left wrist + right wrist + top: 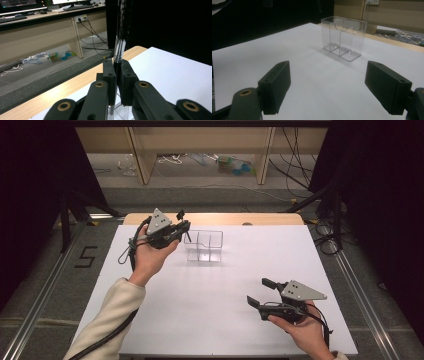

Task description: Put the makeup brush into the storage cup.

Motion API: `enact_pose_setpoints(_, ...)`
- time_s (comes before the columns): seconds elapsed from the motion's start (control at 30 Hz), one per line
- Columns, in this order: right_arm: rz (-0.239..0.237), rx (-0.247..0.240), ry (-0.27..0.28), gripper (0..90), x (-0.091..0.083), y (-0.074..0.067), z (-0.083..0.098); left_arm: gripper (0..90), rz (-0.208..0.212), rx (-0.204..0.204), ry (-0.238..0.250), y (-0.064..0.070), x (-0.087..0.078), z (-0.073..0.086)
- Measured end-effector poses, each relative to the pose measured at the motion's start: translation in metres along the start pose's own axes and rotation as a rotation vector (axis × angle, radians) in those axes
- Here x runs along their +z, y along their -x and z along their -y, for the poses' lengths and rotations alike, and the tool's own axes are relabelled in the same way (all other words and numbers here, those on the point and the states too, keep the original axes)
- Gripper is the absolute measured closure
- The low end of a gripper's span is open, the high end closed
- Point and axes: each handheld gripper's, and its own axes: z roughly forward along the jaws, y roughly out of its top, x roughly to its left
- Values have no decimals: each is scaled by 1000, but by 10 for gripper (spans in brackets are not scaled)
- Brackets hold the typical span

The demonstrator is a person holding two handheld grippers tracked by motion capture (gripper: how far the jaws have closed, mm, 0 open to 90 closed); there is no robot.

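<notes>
I see the clear holder (204, 246) standing upright on the white surface (210, 295), toward the far edge and left of centre, with wide bare room in front of it and to its right. The left gripper (184, 226) hangs just beside the holder's left end, raised off the surface. In the left gripper view its jaws are clenched on a thin dark stick (120, 37) that rises upright between the pads; its lower end sits over the holder, depth inside I can't tell. The right gripper (260, 292) sits near the front right edge, well apart from the holder, jaws spread wide, nothing between them. The holder has two compartments; the right gripper view shows both bare.
</notes>
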Motion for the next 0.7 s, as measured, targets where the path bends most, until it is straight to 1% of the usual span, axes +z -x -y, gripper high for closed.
enact_pose_setpoints(0.03, -6, 3, 1, 220, 0, 0, 0, 855, 0, 1, 0, -1, 1, 0)
enact_pose_setpoints(0.13, -3, 0, 1, 220, 0, 0, 0, 855, -3, 2, -4, -1, 2, -2)
enact_pose_setpoints(0.17, 4, -24, 17, 219, 1, 2, 0, 855, -3, -3, -3, 0, 2, -2)
enact_pose_setpoints(0.2, 0, -16, 13, 219, 1, 2, 0, 855, -3, 6, -4, -1, 3, -2)
enact_pose_setpoints(0.23, 2, -23, 18, 219, 1, 2, 0, 855, -4, 7, -6, -1, 3, -3)
enact_pose_setpoints(0.37, 3, -23, 17, 220, 1, 2, 0, 855, -7, 3, -5, -2, 5, -3)
enact_pose_setpoints(0.5, 9, -23, 13, 220, 0, 2, 0, 855, -11, 8, -8, -4, 6, -4)
enact_pose_setpoints(0.57, 4, -24, 15, 220, 1, 2, 0, 855, -16, 5, -7, -5, 6, -4)
enact_pose_setpoints(0.6, 9, -24, 13, 220, 0, 2, 0, 855, -16, -17, -16, -4, 6, -4)
enact_pose_setpoints(0.63, 8, -24, 13, 220, 1, 2, 0, 855, -17, -18, -16, -4, 6, -4)
enact_pose_setpoints(0.67, 2, -23, 17, 220, 1, 2, 0, 855, -17, 3, -6, -6, 7, -4)
enact_pose_setpoints(0.7, 3, -23, 16, 220, 1, 2, 0, 855, -17, 6, -7, -6, 8, -4)
